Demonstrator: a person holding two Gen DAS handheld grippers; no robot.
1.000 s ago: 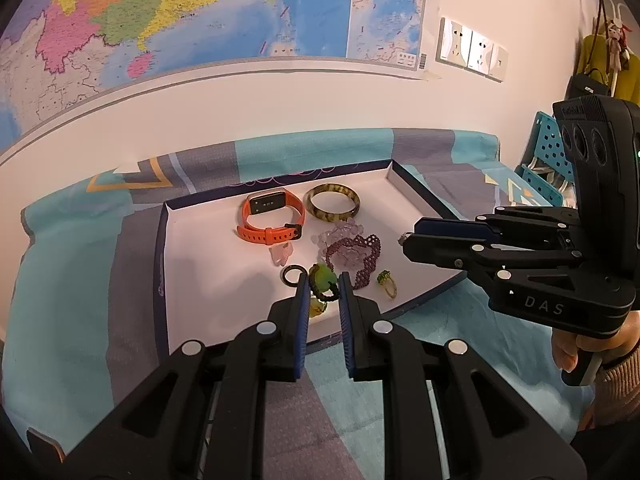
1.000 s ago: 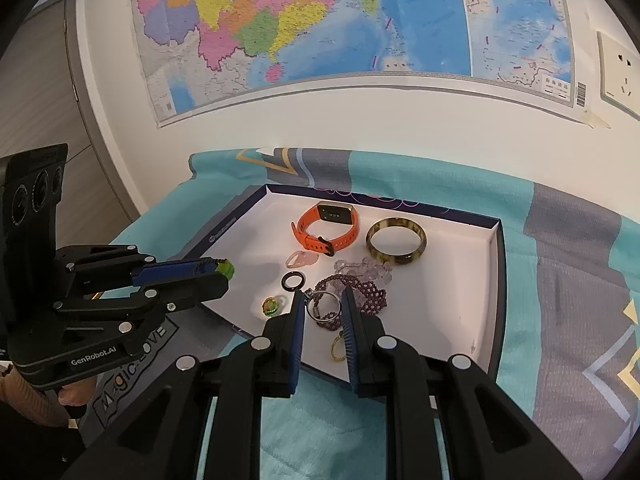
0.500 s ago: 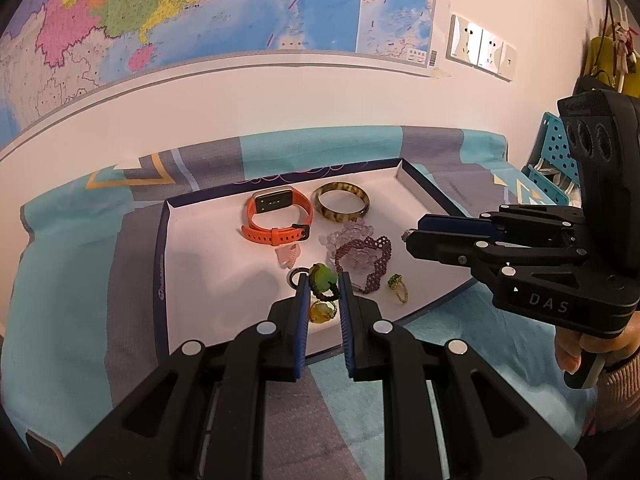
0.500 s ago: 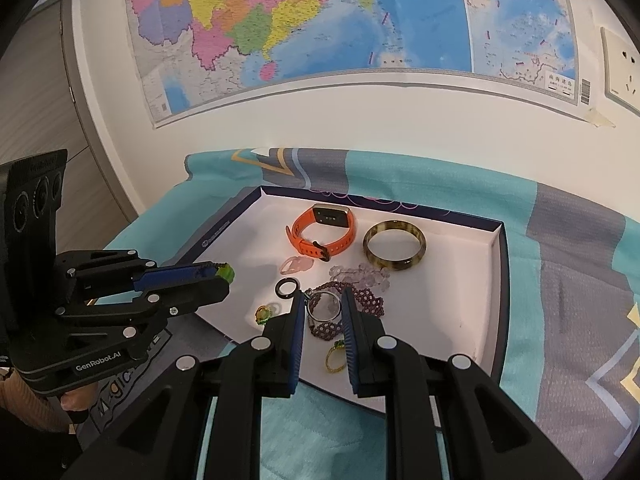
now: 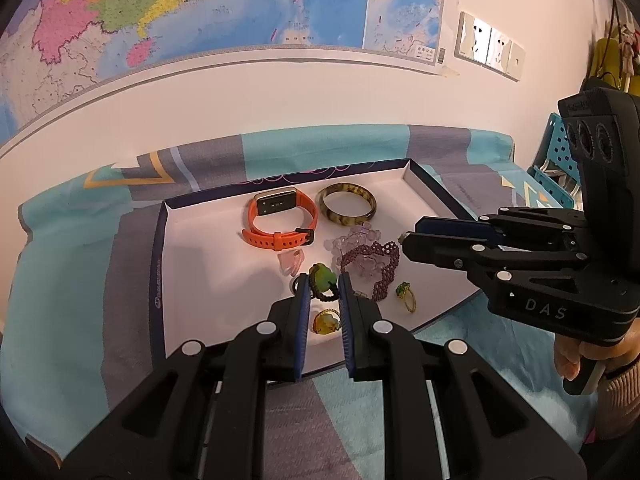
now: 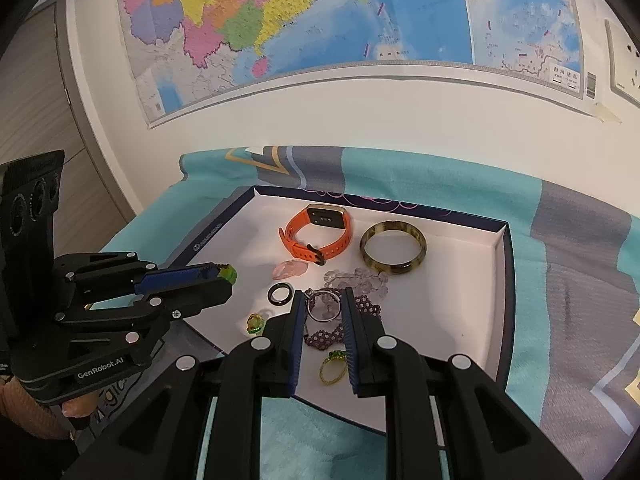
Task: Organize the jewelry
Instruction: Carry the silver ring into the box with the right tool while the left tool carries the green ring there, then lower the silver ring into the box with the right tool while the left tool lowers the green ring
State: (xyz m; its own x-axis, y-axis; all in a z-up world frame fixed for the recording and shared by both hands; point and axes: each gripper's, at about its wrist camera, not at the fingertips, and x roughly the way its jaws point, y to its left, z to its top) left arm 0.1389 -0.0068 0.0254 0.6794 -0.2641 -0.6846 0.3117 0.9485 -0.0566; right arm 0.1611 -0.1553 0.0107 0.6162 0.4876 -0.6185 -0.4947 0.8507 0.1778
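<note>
A white tray (image 5: 208, 280) with a dark rim lies on a teal cloth and holds jewelry: an orange watch band (image 5: 280, 220), a tortoiseshell bangle (image 5: 347, 209), a purple beaded bracelet (image 5: 372, 268), clear beads, a pink piece (image 5: 291, 262), a black ring (image 6: 280, 294), an amber ring (image 5: 326, 321) and a gold ring with a green stone (image 5: 406, 296). My left gripper (image 5: 323, 286) is shut on a green stone ring (image 5: 322, 276) above the tray's near edge. My right gripper (image 6: 322, 306) is shut on a silver ring (image 6: 322, 308) above the purple bracelet (image 6: 332, 334).
The tray (image 6: 460, 320) sits on a table covered by a teal and grey cloth (image 5: 72, 280) against a white wall with a map. Wall sockets (image 5: 488, 50) are at the upper right. A blue crate (image 5: 554, 160) stands beyond the table's right end.
Both grippers have moved a little forward over the tray, each still holding its ring. The jewelry in the tray has not moved.
</note>
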